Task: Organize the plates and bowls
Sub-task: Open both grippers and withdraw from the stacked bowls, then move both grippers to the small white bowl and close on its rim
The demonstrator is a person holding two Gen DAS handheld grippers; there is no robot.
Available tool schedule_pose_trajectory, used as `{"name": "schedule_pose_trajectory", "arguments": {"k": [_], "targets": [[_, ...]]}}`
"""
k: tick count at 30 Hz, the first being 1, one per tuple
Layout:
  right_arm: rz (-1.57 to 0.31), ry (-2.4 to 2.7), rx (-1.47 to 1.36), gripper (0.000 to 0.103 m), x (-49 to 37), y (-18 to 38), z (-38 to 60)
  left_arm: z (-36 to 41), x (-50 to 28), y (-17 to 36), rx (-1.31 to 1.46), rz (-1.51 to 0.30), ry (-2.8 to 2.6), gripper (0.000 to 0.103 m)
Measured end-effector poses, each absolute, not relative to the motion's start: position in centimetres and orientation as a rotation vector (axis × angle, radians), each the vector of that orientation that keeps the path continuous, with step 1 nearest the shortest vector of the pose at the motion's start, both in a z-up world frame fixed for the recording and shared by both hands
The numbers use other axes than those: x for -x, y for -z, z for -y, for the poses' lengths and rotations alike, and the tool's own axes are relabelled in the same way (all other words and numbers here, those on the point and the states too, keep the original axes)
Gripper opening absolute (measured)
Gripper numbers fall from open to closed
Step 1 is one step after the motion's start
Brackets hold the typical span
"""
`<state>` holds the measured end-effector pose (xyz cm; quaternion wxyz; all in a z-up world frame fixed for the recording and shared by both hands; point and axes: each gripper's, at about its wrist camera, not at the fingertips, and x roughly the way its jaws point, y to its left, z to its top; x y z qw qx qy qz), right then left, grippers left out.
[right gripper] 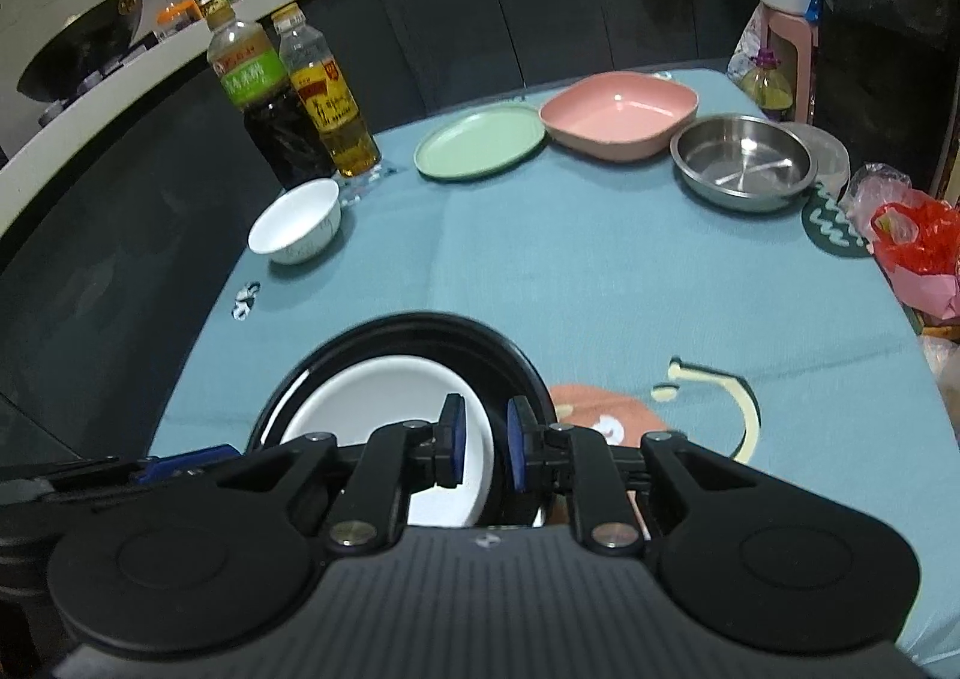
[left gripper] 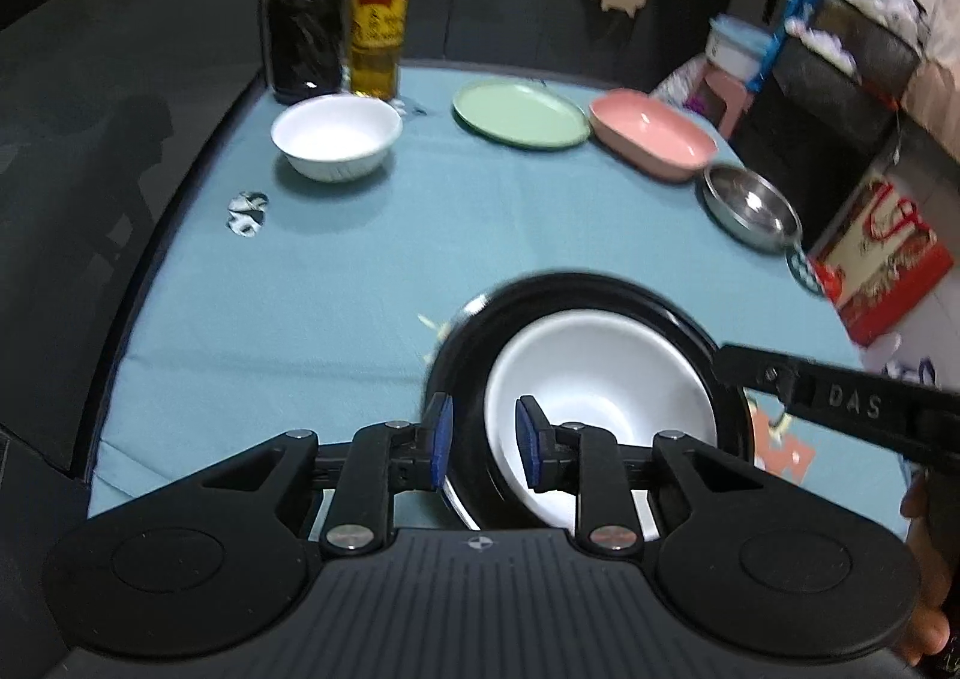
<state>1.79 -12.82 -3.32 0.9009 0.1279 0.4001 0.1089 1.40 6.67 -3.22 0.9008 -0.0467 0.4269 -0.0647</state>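
1. The room is a dim kitchen: a pale counter curves behind dark cabinet fronts, with a wok [right gripper: 72, 54] on it at far left.
2. The surface [right gripper: 600, 283] wears a teal cloth and carries all the dishes.
3. Judged from the layout, the task is at an early stage: only a white bowl [left gripper: 600, 379] nested in the black plate [left gripper: 576, 289] near the front edge looks stacked.
4. Left to gather: the green plate [right gripper: 477, 141], pink dish [right gripper: 618, 117], steel bowl [right gripper: 741, 162] and small white bowl [right gripper: 294, 223], all well apart from the stack.
5. Two bottles [right gripper: 288, 96] stand at the back.
6. The left hand-held gripper [left gripper: 483, 442] straddles the plate's rim, jaws partly apart, pads not clearly pressing.
7. The right hand-held gripper [right gripper: 485, 442] straddles the opposite rim with a narrow gap; whether it grips cannot be told.
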Motion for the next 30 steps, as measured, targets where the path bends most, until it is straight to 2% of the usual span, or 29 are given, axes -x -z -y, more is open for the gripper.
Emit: {"name": "schedule_pose_trajectory", "arguments": {"k": [12,16,20,30], "targets": [[-0.810,-0.260,-0.236,0.014,-4.6,1.3,11.2,-10.3,-4.6,1.8,0.191,-0.840,0.030,0.024],[-0.824,-0.278,-0.225,0.018,-7.0,0.7,9.9,-11.9,-6.6,1.5,0.229,-0.823,-0.026,0.025],[-0.849,-0.306,-0.223,0.025,-9.3,0.7,8.2,-13.6,-8.6,1.5,0.286,-0.796,-0.073,0.030],[-0.870,-0.363,-0.273,0.025,-15.0,1.3,4.5,-16.6,-14.6,3.4,0.380,-0.770,-0.167,0.031]]}}
